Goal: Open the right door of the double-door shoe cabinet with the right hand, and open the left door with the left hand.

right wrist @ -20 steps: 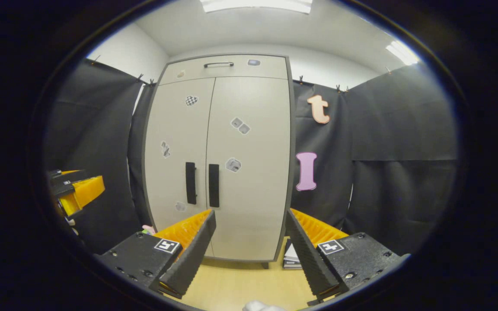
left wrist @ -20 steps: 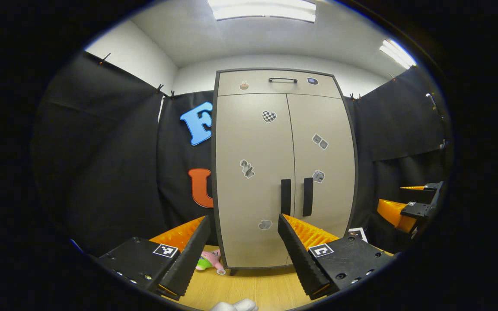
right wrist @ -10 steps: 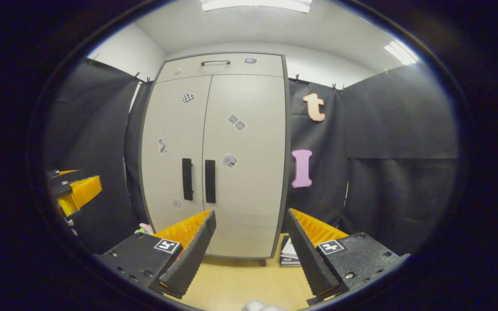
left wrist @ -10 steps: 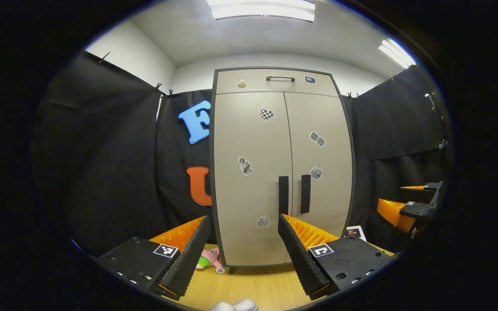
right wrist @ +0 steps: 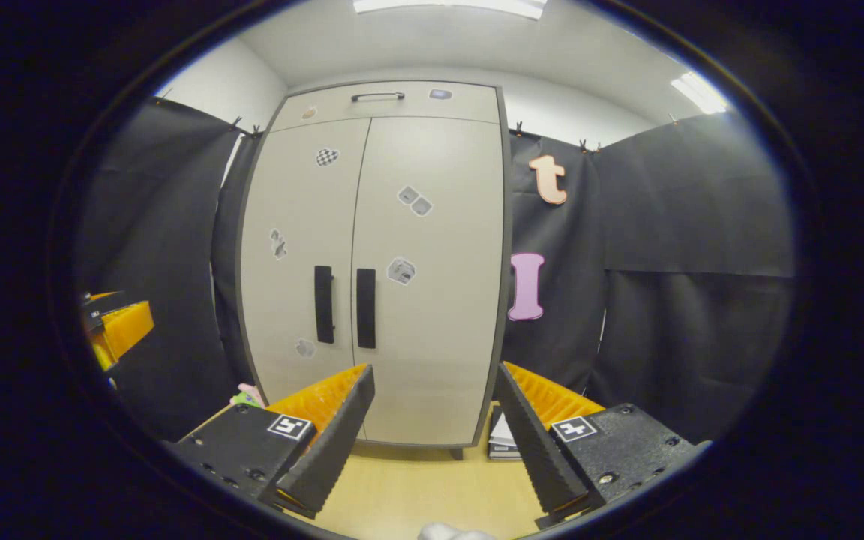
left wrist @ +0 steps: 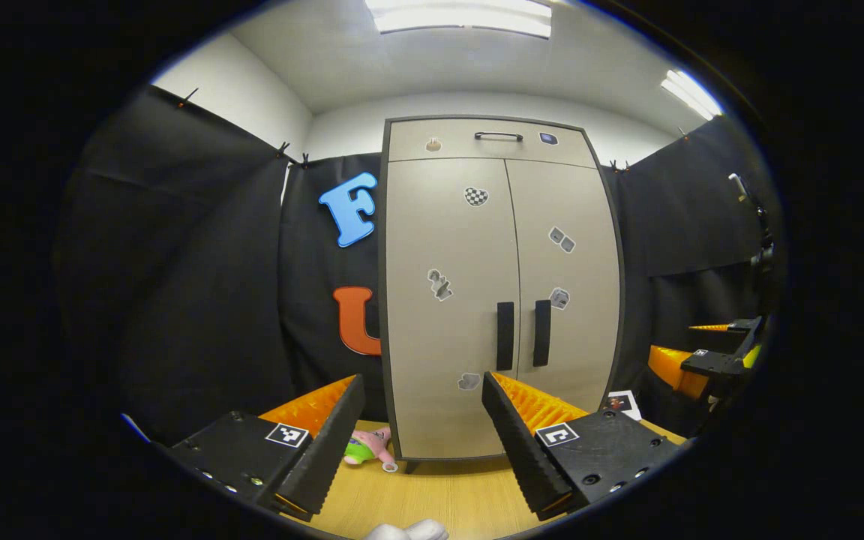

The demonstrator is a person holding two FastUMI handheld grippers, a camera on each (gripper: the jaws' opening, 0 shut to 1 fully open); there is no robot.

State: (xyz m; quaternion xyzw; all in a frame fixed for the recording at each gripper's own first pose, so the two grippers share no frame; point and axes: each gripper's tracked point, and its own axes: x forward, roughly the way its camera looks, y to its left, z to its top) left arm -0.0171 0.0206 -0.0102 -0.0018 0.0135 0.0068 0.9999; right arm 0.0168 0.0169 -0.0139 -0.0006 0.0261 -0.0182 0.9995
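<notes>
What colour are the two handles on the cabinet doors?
Black, both door handles, against pale beige doors; clearest in the right gripper view.

A pale wooden bench carried the tall shoe cabinet, which stood on it on short dark feet. A small pink and green plush toy lay on the wood just beside the cabinet's left front corner. At the right side, a low stack of books lay beside its base.
</notes>
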